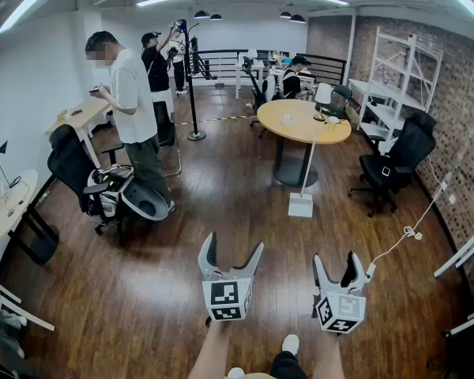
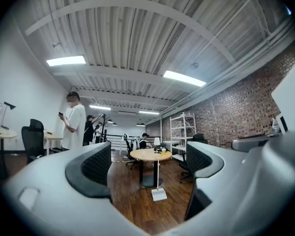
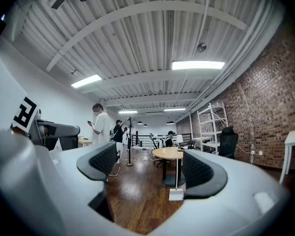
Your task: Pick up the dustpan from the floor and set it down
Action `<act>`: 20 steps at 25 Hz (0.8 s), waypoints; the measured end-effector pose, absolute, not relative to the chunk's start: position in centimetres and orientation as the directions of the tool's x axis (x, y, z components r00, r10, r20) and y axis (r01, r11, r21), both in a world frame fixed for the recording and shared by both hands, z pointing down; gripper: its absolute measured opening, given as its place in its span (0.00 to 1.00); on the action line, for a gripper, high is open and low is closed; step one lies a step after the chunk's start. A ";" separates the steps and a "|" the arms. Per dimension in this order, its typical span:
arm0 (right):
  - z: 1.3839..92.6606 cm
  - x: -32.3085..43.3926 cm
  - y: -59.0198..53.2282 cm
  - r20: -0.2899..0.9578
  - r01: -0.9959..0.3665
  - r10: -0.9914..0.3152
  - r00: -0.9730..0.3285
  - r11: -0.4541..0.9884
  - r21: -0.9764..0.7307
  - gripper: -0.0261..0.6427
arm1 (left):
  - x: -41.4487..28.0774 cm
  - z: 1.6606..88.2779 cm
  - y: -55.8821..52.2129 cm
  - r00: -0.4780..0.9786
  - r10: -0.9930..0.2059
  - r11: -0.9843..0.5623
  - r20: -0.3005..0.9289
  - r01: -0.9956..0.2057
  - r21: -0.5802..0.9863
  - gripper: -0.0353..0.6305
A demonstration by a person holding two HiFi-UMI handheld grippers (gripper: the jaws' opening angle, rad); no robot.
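Observation:
A white dustpan (image 1: 300, 204) with a long upright handle stands on the wooden floor by the round table's base. It also appears far ahead between the jaws in the left gripper view, dustpan (image 2: 159, 194), and in the right gripper view, dustpan (image 3: 176, 194). My left gripper (image 1: 232, 247) and right gripper (image 1: 336, 260) are held side by side, low in the head view and well short of the dustpan. Both point level toward it. In their own views the left gripper (image 2: 147, 166) and the right gripper (image 3: 152, 166) stand wide open with nothing between the pads.
A round wooden table (image 1: 300, 121) stands just behind the dustpan. A black office chair (image 1: 395, 160) and a white shelf (image 1: 403, 77) are at the right. A white cable (image 1: 415, 231) lies on the floor. A person in a white shirt (image 1: 130, 93) stands at the left beside chairs (image 1: 103, 188).

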State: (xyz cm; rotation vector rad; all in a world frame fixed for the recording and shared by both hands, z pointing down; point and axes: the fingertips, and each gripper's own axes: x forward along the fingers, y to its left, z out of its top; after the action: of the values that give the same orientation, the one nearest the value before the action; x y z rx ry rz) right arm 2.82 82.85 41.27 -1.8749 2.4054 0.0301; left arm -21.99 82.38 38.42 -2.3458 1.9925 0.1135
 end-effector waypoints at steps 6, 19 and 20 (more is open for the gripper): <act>39.6 8.8 75.8 -0.108 -0.965 -0.961 -0.253 0.258 -0.035 0.67 | -15.4 37.7 75.3 0.156 -0.981 -0.157 -0.118 -0.988 -0.001 0.74; 38.3 21.6 61.4 -0.137 -0.950 -0.953 -0.269 0.286 -0.126 0.59 | -1.8 36.6 60.9 0.167 -0.979 -0.157 -0.116 -0.983 -0.097 0.71; 38.3 22.1 60.8 -0.140 -0.949 -0.953 -0.268 0.286 -0.130 0.59 | -1.3 36.7 60.2 0.173 -0.979 -0.162 -0.107 -0.981 -0.105 0.71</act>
State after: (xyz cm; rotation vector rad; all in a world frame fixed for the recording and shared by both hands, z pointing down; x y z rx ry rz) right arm 22.05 60.77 38.33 -1.7702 2.3600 -0.0304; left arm -1.32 60.21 36.72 -2.2863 1.9296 0.0220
